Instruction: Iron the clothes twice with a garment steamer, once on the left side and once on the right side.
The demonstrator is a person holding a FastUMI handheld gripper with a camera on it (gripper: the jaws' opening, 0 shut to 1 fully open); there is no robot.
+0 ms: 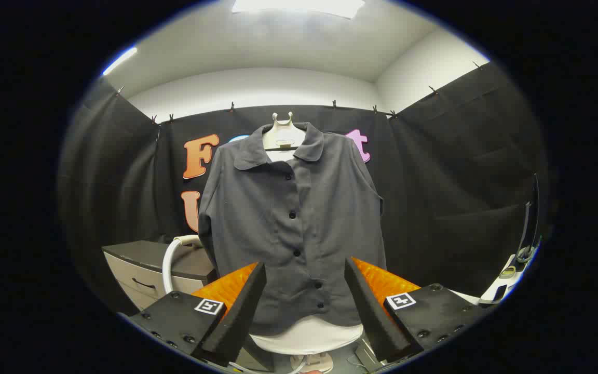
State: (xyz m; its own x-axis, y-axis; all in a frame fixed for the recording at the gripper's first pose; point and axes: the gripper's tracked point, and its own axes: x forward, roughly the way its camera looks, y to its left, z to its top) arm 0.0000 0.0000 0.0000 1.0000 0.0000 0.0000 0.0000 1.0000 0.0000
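Hanging on a pale plastic hanger point(283, 136) against the black cloth wall point(449, 182), the dark grey buttoned shirt point(288, 228) faces the gripper point(305, 291), whose fingers stand wide apart and hold nothing. The shirt's lower front shows between the fingers and beyond them, with a white rounded form point(307, 336) under its hem. A white curved hose point(172, 259) rises beside the shirt's sleeve, in front of a low cabinet with a dark top point(146, 265).
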